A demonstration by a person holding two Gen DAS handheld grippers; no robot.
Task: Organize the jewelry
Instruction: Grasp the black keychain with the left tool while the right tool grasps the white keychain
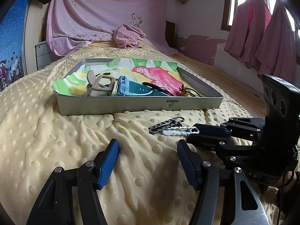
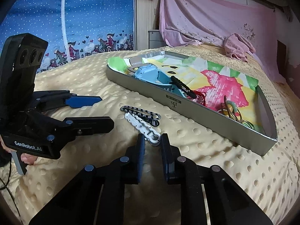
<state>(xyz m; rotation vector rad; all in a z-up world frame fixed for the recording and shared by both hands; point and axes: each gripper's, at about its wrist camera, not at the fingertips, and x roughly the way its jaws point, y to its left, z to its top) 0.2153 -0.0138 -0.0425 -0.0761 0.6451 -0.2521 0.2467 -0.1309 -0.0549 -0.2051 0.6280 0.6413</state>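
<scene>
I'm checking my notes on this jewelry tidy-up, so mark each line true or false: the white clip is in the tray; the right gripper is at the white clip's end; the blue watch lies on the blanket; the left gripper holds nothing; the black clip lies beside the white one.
1. The white clip is in the tray. False: it lies on the blanket in front of it.
2. The right gripper is at the white clip's end. True.
3. The blue watch lies on the blanket. False: it is in the tray.
4. The left gripper holds nothing. True: open, empty.
5. The black clip lies beside the white one. True.
</scene>
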